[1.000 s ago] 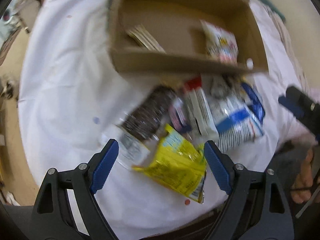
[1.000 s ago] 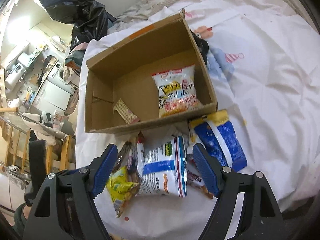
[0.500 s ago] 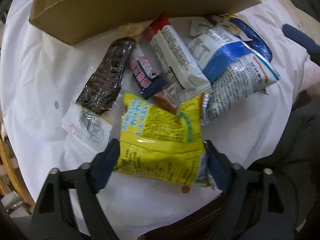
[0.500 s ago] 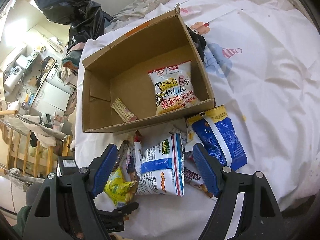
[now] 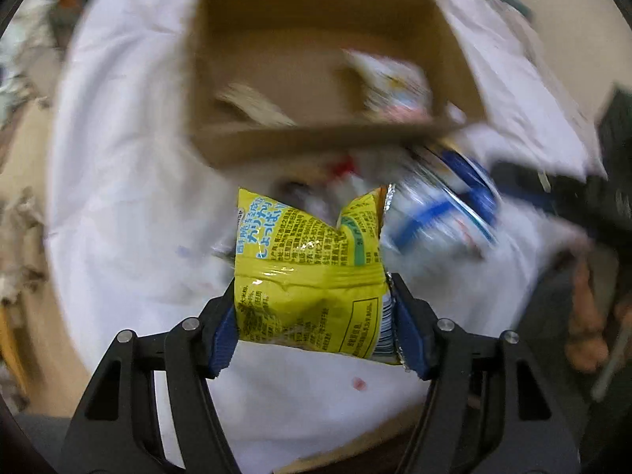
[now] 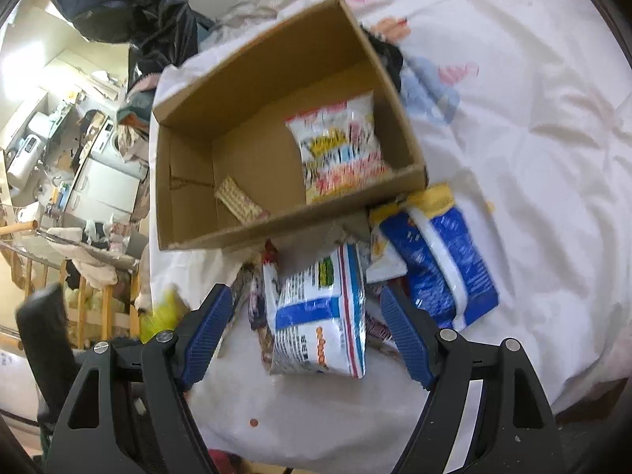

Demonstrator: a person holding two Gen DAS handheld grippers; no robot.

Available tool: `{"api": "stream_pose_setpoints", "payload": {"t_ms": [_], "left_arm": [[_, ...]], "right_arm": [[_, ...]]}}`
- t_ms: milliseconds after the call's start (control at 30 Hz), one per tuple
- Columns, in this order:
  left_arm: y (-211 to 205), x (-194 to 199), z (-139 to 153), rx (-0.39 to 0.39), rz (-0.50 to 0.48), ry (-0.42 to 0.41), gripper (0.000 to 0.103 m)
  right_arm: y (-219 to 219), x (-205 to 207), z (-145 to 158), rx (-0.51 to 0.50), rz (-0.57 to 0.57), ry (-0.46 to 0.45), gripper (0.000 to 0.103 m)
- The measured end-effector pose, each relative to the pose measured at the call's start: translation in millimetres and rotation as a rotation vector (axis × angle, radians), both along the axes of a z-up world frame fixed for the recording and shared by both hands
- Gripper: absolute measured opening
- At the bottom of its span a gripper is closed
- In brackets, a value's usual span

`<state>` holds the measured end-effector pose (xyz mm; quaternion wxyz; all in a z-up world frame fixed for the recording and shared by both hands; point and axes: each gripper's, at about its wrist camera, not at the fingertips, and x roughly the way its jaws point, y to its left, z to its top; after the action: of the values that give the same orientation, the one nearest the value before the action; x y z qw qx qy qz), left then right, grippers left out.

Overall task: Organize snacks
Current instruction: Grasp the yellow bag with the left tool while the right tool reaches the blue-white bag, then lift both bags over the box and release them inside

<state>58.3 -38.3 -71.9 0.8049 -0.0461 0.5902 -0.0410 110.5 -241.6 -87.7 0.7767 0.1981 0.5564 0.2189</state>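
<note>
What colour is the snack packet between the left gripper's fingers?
Yellow packet with light blue lettering, clearest in the left wrist view.

We see a white sheet (image 6: 533,150) spread over the bed, printed with faint cartoon figures in blue and red (image 6: 434,87) and creased toward the right. A black plastic bag (image 6: 158,23) slumps at the far corner. Past the bed's left edge stand a wooden rail (image 6: 91,296) draped with pale cloths (image 6: 91,260), and farther off a cluttered room with white appliances (image 6: 106,185).
</note>
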Motion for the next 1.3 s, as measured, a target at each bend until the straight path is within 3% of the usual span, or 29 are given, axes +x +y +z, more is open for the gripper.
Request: {"api": "stream_pose_setpoints", "payload": {"t_ms": [200, 467, 600, 633, 767, 933, 1300], "left_arm": [[33.0, 9.0, -9.5, 0.03, 0.159, -0.01, 0.064], [42.9, 10.8, -3.0, -0.011, 0.183, -0.012, 0.064], [43.0, 9.7, -3.1, -0.013, 0.181, -0.014, 0.064], [42.6, 9.6, -4.2, -0.013, 0.18, -0.013, 0.064], [42.2, 8.7, -4.9, -0.01, 0.18, -0.014, 0.064], [43.2, 6.9, -5.0, -0.006, 0.189, -0.02, 0.064], [47.8, 4.2, 12.8, 0.004, 0.222, -0.093, 0.064]], "right_arm": [[10.4, 1.9, -20.1, -0.053, 0.02, 0.083, 0.08], [24.7, 8.8, -50.4, -0.026, 0.06, 0.209, 0.079], [36.6, 10.9, -57.1, -0.012, 0.097, 0.235, 0.067], [39.8, 10.1, -57.5, -0.021, 0.108, 0.235, 0.059], [45.3, 5.9, -53.2, -0.032, 0.137, 0.214, 0.052], [33.7, -2.4, -39.9, 0.014, 0.139, 0.188, 0.035], [5.1, -27.5, 16.8, 0.16, 0.121, 0.015, 0.03]]}}
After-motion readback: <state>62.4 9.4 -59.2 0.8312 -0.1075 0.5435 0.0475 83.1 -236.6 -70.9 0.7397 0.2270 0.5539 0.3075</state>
